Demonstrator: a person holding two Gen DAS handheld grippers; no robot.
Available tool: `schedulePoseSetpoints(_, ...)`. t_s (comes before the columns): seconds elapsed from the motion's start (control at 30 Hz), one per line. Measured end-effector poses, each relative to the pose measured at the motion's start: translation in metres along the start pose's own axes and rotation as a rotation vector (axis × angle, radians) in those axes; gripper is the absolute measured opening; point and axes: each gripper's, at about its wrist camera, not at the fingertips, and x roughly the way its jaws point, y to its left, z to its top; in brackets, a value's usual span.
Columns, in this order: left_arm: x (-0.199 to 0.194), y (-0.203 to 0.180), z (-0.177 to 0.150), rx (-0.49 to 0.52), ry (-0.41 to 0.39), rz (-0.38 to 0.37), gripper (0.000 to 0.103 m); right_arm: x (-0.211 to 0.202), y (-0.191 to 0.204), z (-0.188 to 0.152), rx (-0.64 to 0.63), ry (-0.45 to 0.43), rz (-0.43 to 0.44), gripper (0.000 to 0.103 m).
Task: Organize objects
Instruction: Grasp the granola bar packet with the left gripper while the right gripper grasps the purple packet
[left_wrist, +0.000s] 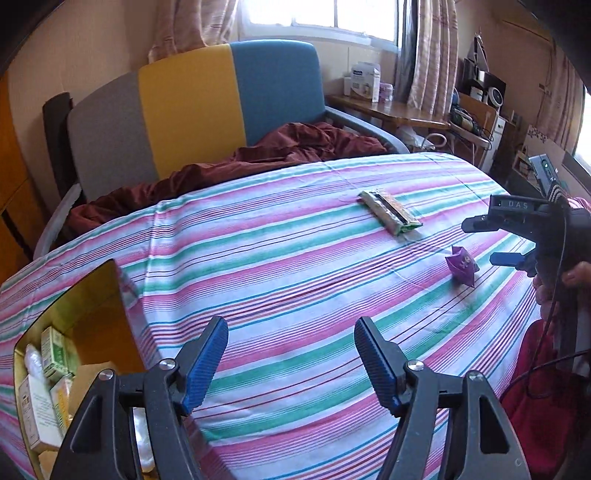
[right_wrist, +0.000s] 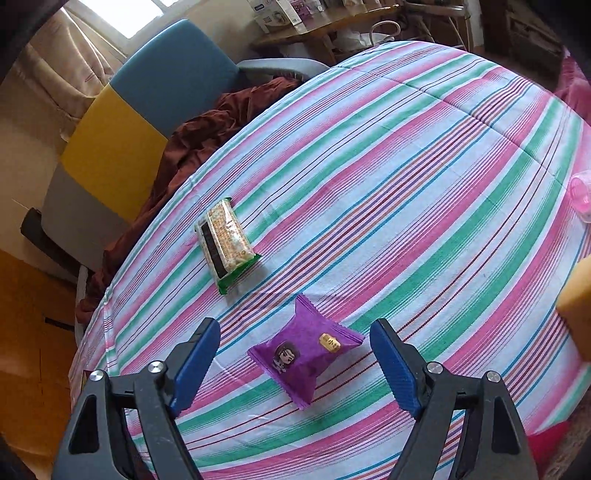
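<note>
A table covered by a striped cloth (right_wrist: 406, 166) in pink, green and white fills most of both views. On it lie a green packet (right_wrist: 225, 245) at centre left and a purple packet (right_wrist: 304, 350) at lower centre, near but apart. A box (left_wrist: 79, 354) holding cartons sits lower left in the left view.

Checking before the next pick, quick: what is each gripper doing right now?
Left gripper: open, holding nothing, above the striped cloth.
Right gripper: open, straddling the purple snack packet, pads not touching it.
</note>
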Motion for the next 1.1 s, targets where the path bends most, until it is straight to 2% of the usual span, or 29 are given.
schedulePoseSetpoints(0.17,0.024,-0.013,0.011,0.007,0.052,-0.05,0.071,0.005,-0.002,0.0,0.015,0.033,0.014,0.086)
schedulePoseSetpoints(0.33,0.044,-0.019,0.024,-0.023,0.095,-0.096,0.071,0.01,-0.005,0.0,0.032,0.056,0.007,0.091)
schedulePoseSetpoints(0.6,0.073,-0.027,0.049,-0.054,0.149,-0.169,0.071,0.025,0.003,-0.007,-0.044,0.125,-0.063,0.09)
schedulePoseSetpoints(0.67,0.083,-0.028,0.056,-0.087,0.173,-0.214,0.071,0.03,0.003,-0.008,-0.05,0.144,-0.068,0.089)
schedulePoseSetpoints(0.7,0.089,-0.029,0.061,-0.114,0.19,-0.242,0.071,0.031,0.002,-0.008,-0.051,0.148,-0.085,0.087)
schedulePoseSetpoints(0.73,0.095,-0.03,0.066,-0.13,0.203,-0.26,0.071,0.033,0.001,-0.008,-0.058,0.148,-0.104,0.08)
schedulePoseSetpoints(0.77,0.1,-0.032,0.07,-0.143,0.213,-0.274,0.071,0.032,0.002,-0.008,-0.071,0.138,-0.122,0.065)
schedulePoseSetpoints(0.87,0.116,-0.042,0.087,-0.159,0.226,-0.305,0.071,0.033,0.003,-0.008,-0.085,0.136,-0.131,0.061)
schedulePoseSetpoints(1.03,0.146,-0.073,0.119,-0.117,0.217,-0.301,0.071,0.028,0.002,-0.007,-0.079,0.115,-0.107,0.049)
schedulePoseSetpoints(1.1,0.16,-0.085,0.129,-0.099,0.22,-0.292,0.071,0.027,0.001,-0.007,-0.084,0.113,-0.103,0.047)
